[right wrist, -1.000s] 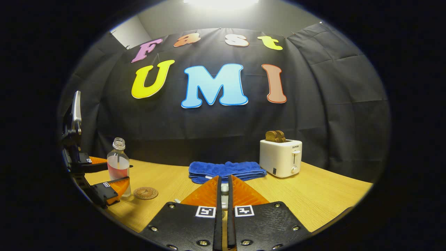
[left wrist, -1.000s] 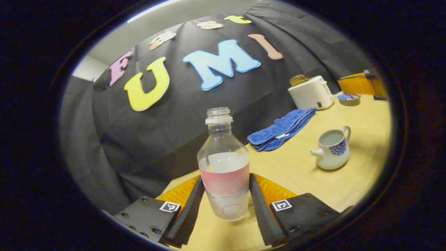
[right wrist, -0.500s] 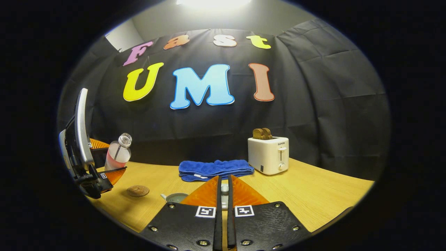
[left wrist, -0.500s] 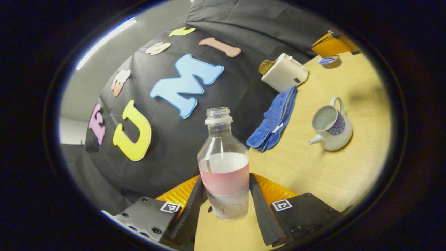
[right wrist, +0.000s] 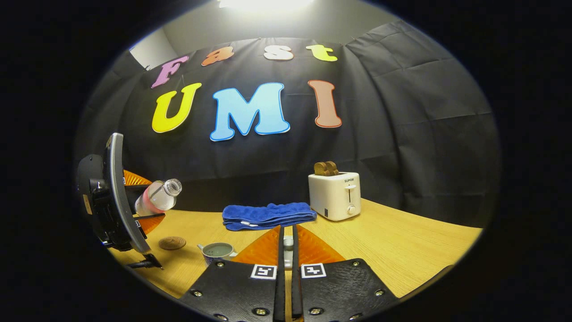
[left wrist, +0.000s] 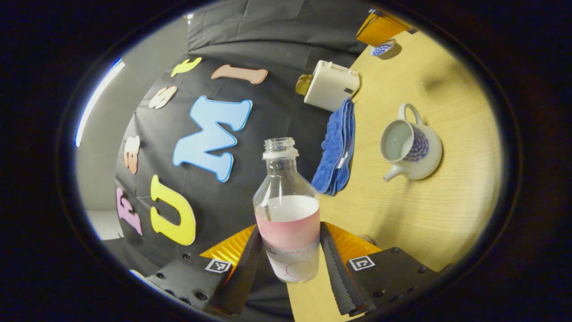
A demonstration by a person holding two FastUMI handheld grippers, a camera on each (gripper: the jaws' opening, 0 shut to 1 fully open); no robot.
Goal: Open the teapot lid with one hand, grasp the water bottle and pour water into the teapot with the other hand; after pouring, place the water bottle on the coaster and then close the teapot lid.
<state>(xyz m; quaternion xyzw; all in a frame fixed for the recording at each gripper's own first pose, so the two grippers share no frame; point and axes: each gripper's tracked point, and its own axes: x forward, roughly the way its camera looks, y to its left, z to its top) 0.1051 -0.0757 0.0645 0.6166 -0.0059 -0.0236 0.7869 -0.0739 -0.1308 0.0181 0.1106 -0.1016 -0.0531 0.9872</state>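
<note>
left tongs [left wrist: 290, 261] clamp the open bottle [left wrist: 288, 210], lifted off the surface [left wrist: 420, 210] and tipped toward the lidless teapot [left wrist: 409, 150] lying well off to its right. right tongs [right wrist: 286, 250] are pressed together on a small white knob, likely the lid, above the teapot, coaster [right wrist: 172, 243] near the bottle.
</note>
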